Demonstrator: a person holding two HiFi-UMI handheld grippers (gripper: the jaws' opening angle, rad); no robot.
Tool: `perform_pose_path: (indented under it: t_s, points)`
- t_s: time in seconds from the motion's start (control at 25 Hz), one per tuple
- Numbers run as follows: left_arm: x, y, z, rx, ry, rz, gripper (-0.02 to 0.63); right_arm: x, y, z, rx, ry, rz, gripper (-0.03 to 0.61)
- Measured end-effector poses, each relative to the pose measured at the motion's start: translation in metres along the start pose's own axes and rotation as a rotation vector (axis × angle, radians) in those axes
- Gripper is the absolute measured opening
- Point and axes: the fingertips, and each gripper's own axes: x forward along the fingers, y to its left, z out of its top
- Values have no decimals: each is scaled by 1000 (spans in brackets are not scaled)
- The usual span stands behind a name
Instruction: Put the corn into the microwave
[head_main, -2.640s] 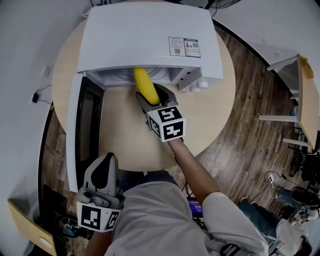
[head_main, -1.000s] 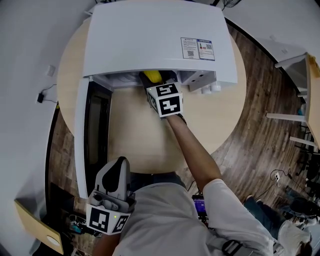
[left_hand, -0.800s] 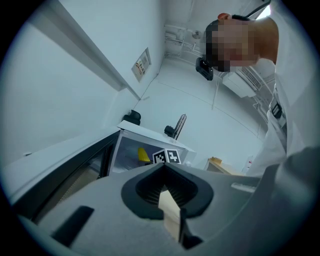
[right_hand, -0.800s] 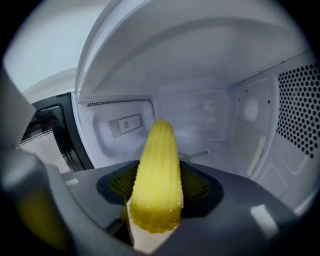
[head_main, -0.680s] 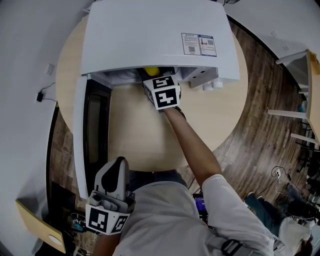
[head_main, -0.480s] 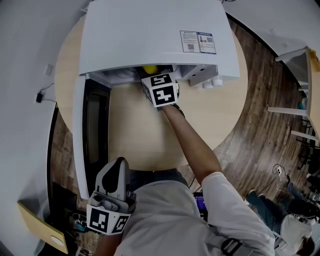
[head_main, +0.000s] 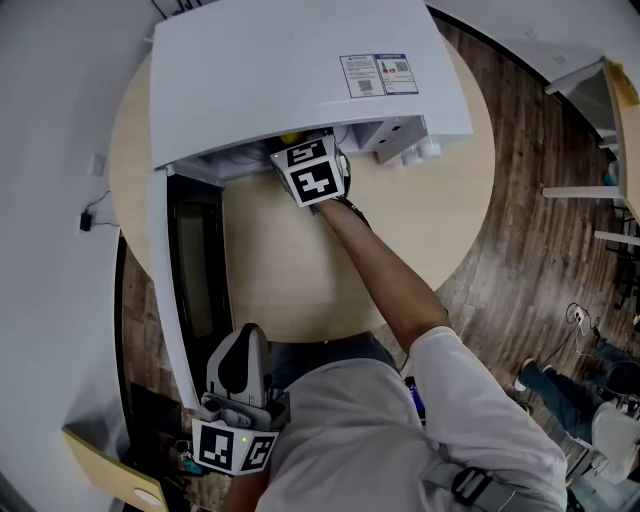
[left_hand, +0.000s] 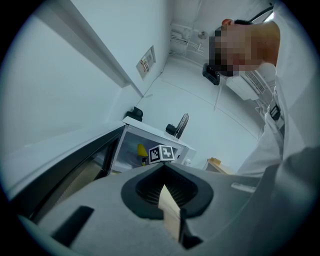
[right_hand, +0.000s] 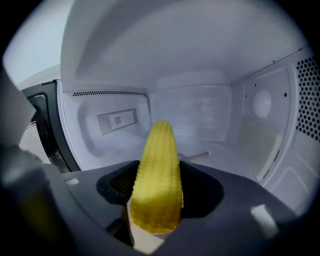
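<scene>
Right gripper (head_main: 308, 168), arm outstretched, pinches corn (right_hand: 157, 175) inside the open microwave (head_main: 290, 70).

head: steeply down over microwave (head_main: 300, 80) | left: low, far, facing its open front | right: inside cavity

There is one yellow, knobbly corn cob (right_hand: 157, 165). There is one white box-shaped microwave oven (head_main: 290, 70) with one dark-windowed door (head_main: 197, 270), and one round pale-wood worktop (head_main: 420, 220). There are two grey hand-held tools, the left claw (head_main: 243, 350) and the right claw (right_hand: 156, 197). There are two black-and-white marker cubes (head_main: 312, 172), one per claw. Two printed labels (head_main: 360, 75) sit on the oven's top.
</scene>
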Motion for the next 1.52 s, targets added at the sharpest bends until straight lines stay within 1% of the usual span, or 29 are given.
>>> perform_pose_path:
  t_s: [0.28,0.44,0.56,1.04,1.2,1.32,1.52]
  points:
    - [0,1,1,2,9,-8,-3,1,-8,-1,-22,19,-28,265]
    - [3,-2,2,7,7,-16,-2,2,-12,0,-57,28,-54,265]
    - [3,-3,0,0,5,-12,-3,3,-11,-2,-90,37,-59,265]
    - [5,-7,2,10,3,-8,-2,4,-8,-4,-151,50,-87,265]
    - [5,-8,2,13,-2,-6,-2,4,-6,-6,-166,56,-77,267]
    - [6,-10,2,15,-3,-5,-3,3,-5,-5,-146,42,-60,267]
    - [8,-13,3,21,-5,-3,-3,2,-2,-4,-131,34,-27,292]
